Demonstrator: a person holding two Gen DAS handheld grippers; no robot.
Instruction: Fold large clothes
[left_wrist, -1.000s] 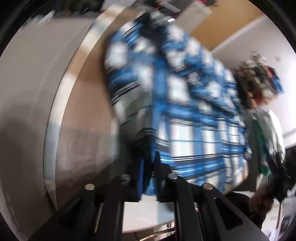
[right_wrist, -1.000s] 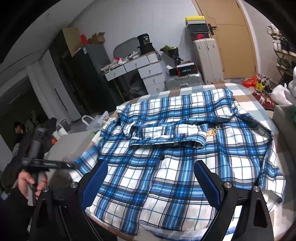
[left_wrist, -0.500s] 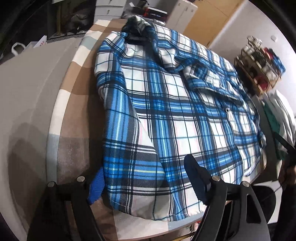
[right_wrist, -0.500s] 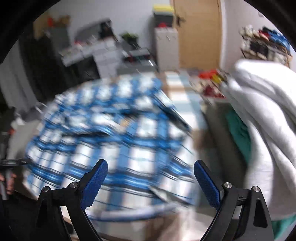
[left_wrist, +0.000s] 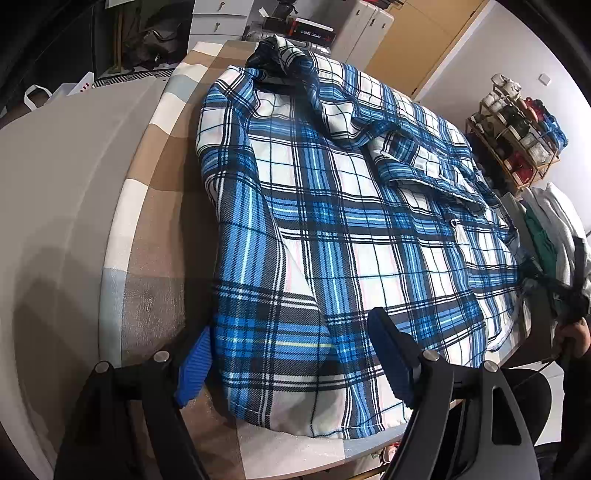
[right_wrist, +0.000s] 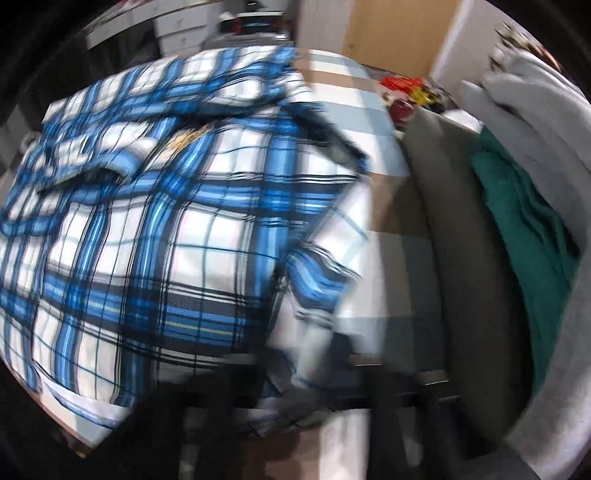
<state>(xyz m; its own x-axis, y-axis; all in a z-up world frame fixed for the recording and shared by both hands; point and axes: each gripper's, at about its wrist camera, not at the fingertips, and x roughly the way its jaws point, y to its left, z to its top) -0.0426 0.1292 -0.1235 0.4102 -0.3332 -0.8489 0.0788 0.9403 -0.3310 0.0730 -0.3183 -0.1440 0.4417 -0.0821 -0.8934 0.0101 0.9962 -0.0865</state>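
A blue and white plaid shirt (left_wrist: 332, 221) lies spread over the checked table (left_wrist: 159, 221). My left gripper (left_wrist: 291, 360) stands open at the near edge. The shirt's folded near corner lies loose between its blue pads (left_wrist: 194, 365). In the blurred right wrist view the shirt (right_wrist: 147, 240) fills the left half. My right gripper (right_wrist: 306, 373) is a dark smear at the shirt's right hem. Its fingers are together with bunched fabric at the tips. The left wrist view also shows the right gripper (left_wrist: 550, 291), small, at the shirt's far right edge, with a hand (left_wrist: 574, 332) behind it.
A pile of white and green clothes (right_wrist: 517, 221) sits on a grey seat right of the table (right_wrist: 388, 258). A grey flat surface (left_wrist: 55, 203) borders the table on the left. A shoe rack (left_wrist: 517, 140), suitcases and a wooden door stand behind.
My left gripper let go of the shirt corner and spread its jaws; the corner now lies flat. My right gripper swung right and down to the shirt's right hem and shut.
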